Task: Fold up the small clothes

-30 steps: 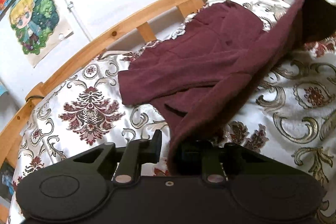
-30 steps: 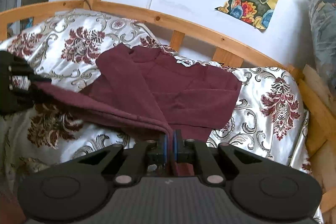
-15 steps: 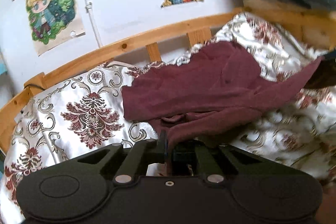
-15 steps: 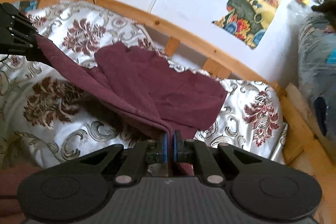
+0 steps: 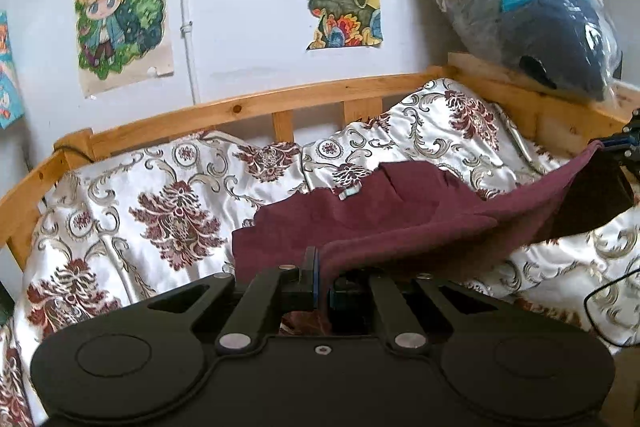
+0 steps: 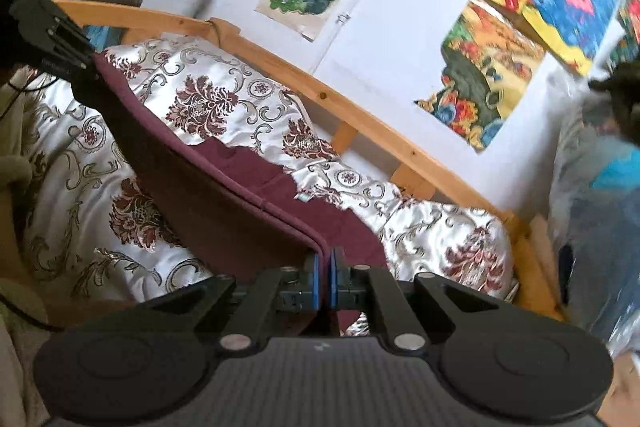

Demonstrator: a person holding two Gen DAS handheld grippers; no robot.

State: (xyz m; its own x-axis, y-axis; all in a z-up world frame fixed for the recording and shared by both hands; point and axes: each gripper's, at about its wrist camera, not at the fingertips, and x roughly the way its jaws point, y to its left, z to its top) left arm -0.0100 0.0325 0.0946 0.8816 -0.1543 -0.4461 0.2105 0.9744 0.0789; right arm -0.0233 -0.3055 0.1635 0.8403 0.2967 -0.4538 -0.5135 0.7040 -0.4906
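Maroon garment held off patterned bedspread along one hemmed edge, far part lying on the bed by wooden rail. Left gripper clamped tight on one end of the edge; right gripper clamped tight on the other end. Edge stretched taut between them.

Right gripper clamped on maroon shirt hem; left gripper pinches far corner, hem taut above bedspread.
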